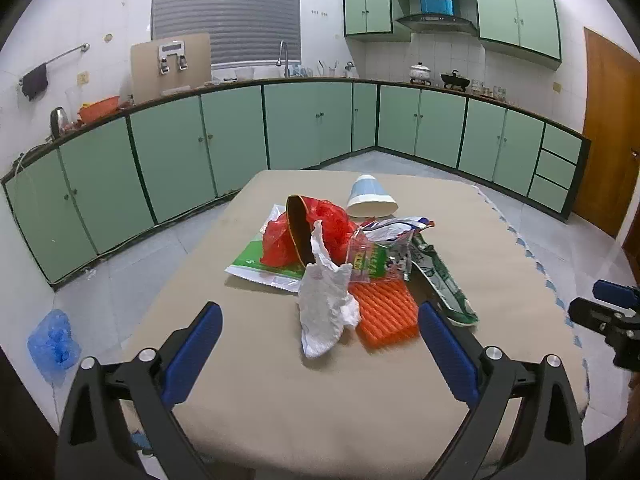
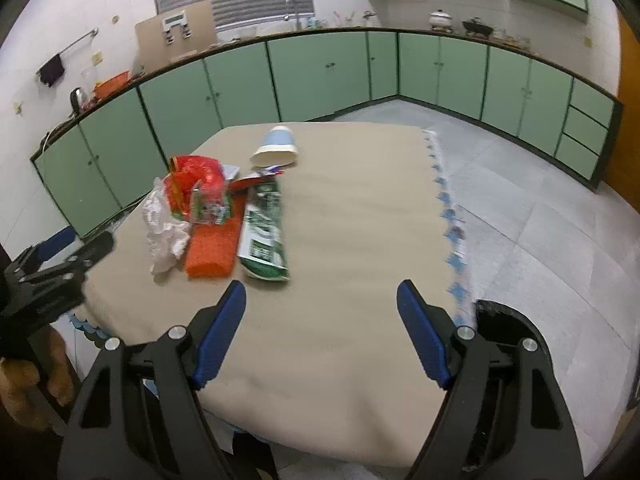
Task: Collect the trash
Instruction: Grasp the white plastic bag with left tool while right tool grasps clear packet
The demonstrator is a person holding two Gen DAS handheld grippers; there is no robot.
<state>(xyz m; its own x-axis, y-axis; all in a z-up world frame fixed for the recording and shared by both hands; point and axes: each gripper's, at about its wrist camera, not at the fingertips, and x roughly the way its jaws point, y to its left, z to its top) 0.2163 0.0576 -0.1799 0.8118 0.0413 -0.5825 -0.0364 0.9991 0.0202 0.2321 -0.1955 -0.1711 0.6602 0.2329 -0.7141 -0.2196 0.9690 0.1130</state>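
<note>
A pile of trash lies on the beige table (image 1: 280,400): a crumpled white tissue (image 1: 326,304), an orange ribbed foam piece (image 1: 386,314), a red plastic bag (image 1: 320,236), a green and white wrapper (image 1: 444,284), a flat green packet (image 1: 256,264) and a tipped blue and white paper cup (image 1: 370,198). My left gripper (image 1: 320,332) is open just in front of the tissue, above the table. My right gripper (image 2: 320,320) is open over bare table, right of the pile, near the green wrapper (image 2: 264,232). The tissue (image 2: 164,232), foam piece (image 2: 210,248) and cup (image 2: 276,148) also show there.
Green kitchen cabinets (image 1: 312,124) run around the room. A blue plastic bag (image 1: 52,344) lies on the tiled floor at the left. A dark round container rim (image 2: 508,320) shows beside the table's right edge. A wooden door (image 1: 608,128) is at the far right.
</note>
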